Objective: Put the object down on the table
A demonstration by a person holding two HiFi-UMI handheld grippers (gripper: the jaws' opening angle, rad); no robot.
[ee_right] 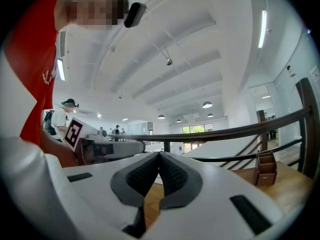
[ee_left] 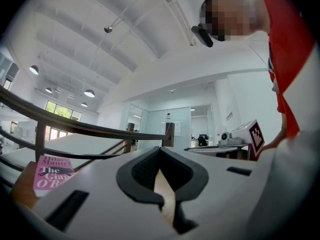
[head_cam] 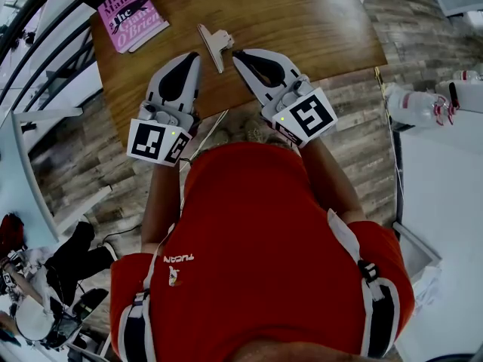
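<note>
**Left hand-held gripper (head_cam: 195,56) and right hand-held gripper (head_cam: 238,53), jaws together and empty, over the wooden surface (head_cam: 317,21).**
What looks like a clip (head_cam: 215,45) lies on the surface between their tips; a pink book (head_cam: 132,13) lies well apart.

A red shirt (head_cam: 264,232) is worn, trimmed white and black at the sleeves (head_cam: 136,323), with white lettering (head_cam: 179,258) at 9 o'clock. The left gripper (head_cam: 194,54) and right gripper (head_cam: 237,53) are shelled white, padded black, and capped by black-and-white marker cubes (head_cam: 157,140).

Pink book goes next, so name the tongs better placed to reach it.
Left. The left tongs lie nearer the pink book, on its side; the right tongs would likely cross the clip.
</note>
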